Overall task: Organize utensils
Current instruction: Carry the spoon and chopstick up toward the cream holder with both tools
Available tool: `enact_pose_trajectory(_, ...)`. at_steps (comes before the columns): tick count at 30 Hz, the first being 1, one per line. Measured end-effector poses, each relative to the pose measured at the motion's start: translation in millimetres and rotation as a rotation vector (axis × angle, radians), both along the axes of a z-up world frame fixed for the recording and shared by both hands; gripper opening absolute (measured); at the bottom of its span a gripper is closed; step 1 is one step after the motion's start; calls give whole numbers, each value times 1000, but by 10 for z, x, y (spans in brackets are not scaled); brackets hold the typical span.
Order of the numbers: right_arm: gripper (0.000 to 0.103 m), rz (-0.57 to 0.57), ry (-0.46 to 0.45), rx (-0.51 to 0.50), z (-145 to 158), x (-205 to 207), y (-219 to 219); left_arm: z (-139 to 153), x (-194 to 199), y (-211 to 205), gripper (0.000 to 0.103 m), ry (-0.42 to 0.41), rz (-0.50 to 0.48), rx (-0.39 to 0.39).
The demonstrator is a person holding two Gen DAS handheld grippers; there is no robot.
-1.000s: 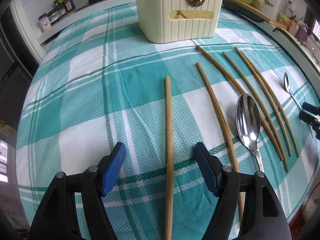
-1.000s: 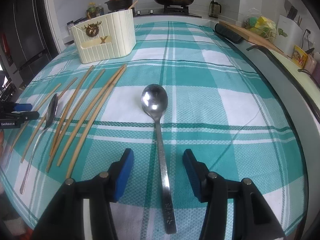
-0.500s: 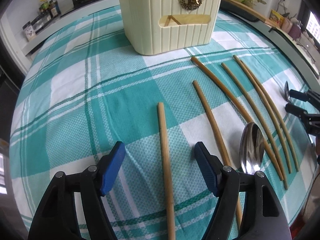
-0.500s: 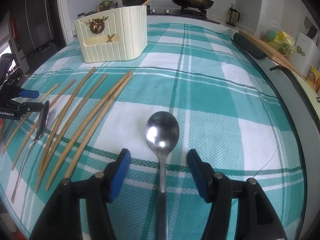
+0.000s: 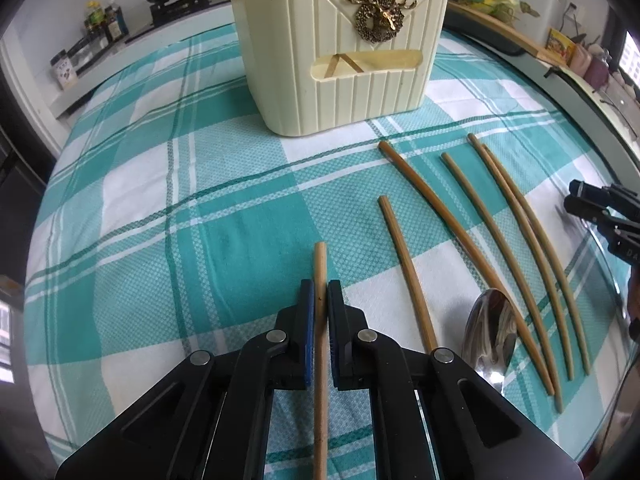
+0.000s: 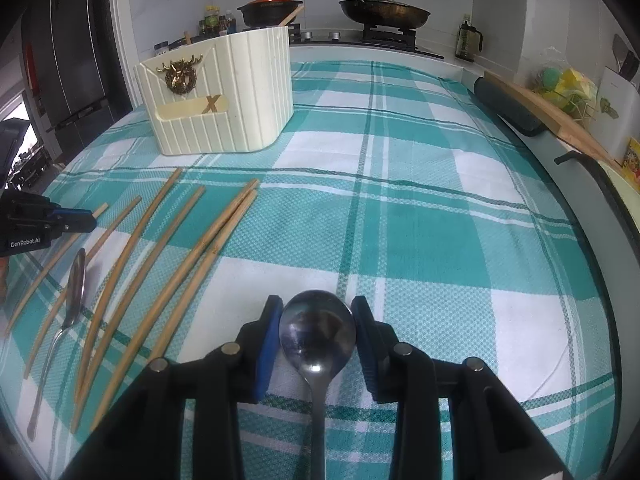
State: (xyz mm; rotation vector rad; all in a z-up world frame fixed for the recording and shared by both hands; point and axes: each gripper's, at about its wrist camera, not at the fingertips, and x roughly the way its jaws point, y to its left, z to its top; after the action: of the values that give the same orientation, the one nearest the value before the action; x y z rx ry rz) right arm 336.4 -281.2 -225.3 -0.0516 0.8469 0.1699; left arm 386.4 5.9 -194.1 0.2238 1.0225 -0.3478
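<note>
The left gripper point(image 5: 319, 300) is clamped on a chopstick point(image 5: 320, 344) that runs between its blue pads, tip pointing toward the far cream holder point(image 5: 340, 64) on the checked cloth point(image 5: 160, 200). The right gripper point(image 6: 316, 332) is closed against the bowl of a spoon point(image 6: 317, 332), pads touching its two sides, handle running back under the tool. Five more chopsticks point(image 5: 460, 232) and a second spoon point(image 5: 490, 332) lie loose on the cloth between the grippers, near the holder.
</note>
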Motion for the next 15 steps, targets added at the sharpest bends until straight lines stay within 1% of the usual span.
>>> enact_pose_trajectory(5, 36, -7, -48, 46, 189, -130, -84, 346, -177, 122, 5, -83, 41, -47)
enact_pose_trajectory(10, 36, 1, -114, 92, 494, -337, -123, 800, -438, 278, 5, -181, 76, -123)
enact_pose_trajectory(15, 36, 13, -184, 117, 792, -563, -115, 1169, -696, 404, 5, -266, 96, -183)
